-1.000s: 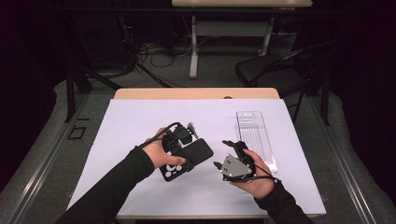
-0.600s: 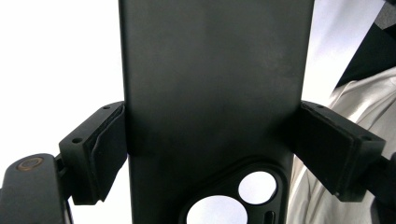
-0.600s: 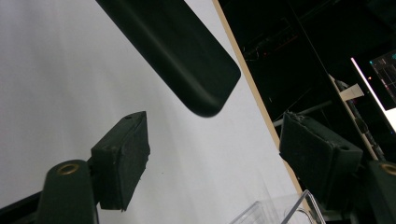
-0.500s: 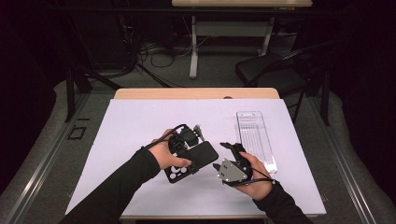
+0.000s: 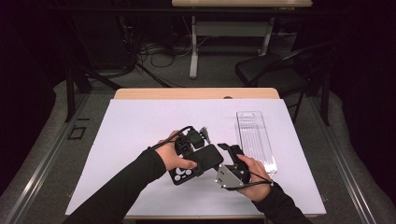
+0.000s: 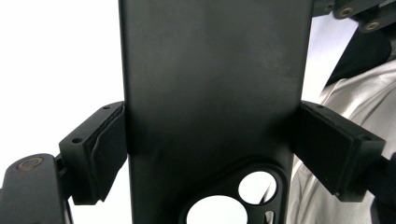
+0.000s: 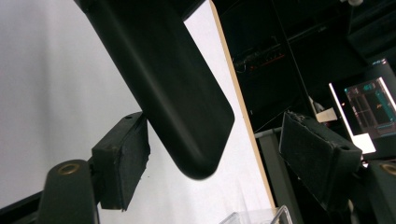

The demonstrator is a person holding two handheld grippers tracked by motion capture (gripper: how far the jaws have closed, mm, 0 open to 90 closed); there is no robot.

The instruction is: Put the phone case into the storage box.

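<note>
Left tongs (image 5: 198, 156): clamped across the width of a black phone case (image 5: 196, 164). In the left gripper view both pads (image 6: 109, 149) press against the long edges of the case, one on each side, just above the camera cut-outs. The case runs straight up between the jaws in that view.

Position of the case: held in the air above the white counter (image 5: 140, 135), near its front middle, seen from the high view. The camera-hole end points toward the person; the plain end points toward the right tongs (image 5: 224, 148).

Right tongs: jaws apart, gripping nothing. In the right gripper view the rounded plain end of the case reaches down into the gap between the two jaws, closer to the left-hand pad (image 7: 130, 158) than to the other. Whether it touches that pad cannot be told; the other pad stands clear of it.

Also noted: a clear plastic tray (image 5: 254, 137) lies on the counter, to the right of the right hand (image 5: 250, 175), apart from the case.
</note>
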